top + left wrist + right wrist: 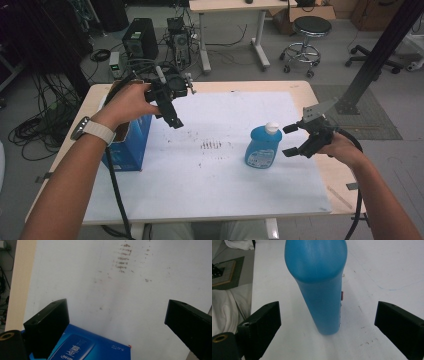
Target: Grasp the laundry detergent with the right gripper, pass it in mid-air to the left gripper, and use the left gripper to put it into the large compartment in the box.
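A blue bottle (pixel 262 147) with a white cap stands upright on the white sheet (pixel 220 175), right of centre. My right gripper (pixel 294 141) is open just to its right, jaws spread wide and apart from the bottle. In the right gripper view the blue bottle (pixel 319 282) rises between the jaws, a little farther off, with my right gripper (pixel 328 322) touching nothing. A blue box (pixel 129 142) stands at the table's left. My left gripper (pixel 174 117) hangs open above its far right side, holding nothing. The blue box (pixel 87 347) top shows under my left gripper (pixel 117 320).
The white sheet has dark smudges (pixel 211 145) near its middle. The wooden table edge (pixel 320 115) shows around the sheet. Beyond the table are computer towers (pixel 140 40), cables, a stool (pixel 310 30) and a black frame post (pixel 380 55) at the right.
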`<action>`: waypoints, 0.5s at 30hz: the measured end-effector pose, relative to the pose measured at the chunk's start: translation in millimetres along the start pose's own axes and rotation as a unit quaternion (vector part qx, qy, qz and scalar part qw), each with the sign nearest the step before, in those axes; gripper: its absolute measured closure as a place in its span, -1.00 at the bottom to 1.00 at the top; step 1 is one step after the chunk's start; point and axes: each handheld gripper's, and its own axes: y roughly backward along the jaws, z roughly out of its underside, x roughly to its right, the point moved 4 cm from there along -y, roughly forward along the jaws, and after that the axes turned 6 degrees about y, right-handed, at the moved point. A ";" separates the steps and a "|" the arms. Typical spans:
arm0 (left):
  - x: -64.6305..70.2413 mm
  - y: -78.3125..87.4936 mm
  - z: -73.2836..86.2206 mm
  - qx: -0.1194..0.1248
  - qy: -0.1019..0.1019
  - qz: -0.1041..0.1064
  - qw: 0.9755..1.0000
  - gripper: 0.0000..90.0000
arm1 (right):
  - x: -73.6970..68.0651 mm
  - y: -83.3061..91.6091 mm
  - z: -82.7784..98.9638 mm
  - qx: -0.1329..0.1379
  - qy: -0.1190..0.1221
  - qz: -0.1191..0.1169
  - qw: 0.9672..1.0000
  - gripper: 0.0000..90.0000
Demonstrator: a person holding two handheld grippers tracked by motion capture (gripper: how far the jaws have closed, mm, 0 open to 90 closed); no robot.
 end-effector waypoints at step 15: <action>0.1 -0.8 -0.8 0.000 -0.002 0.001 1.000 -0.86 | -1.1 -0.7 7.5 0.025 0.005 0.009 1.000 -0.84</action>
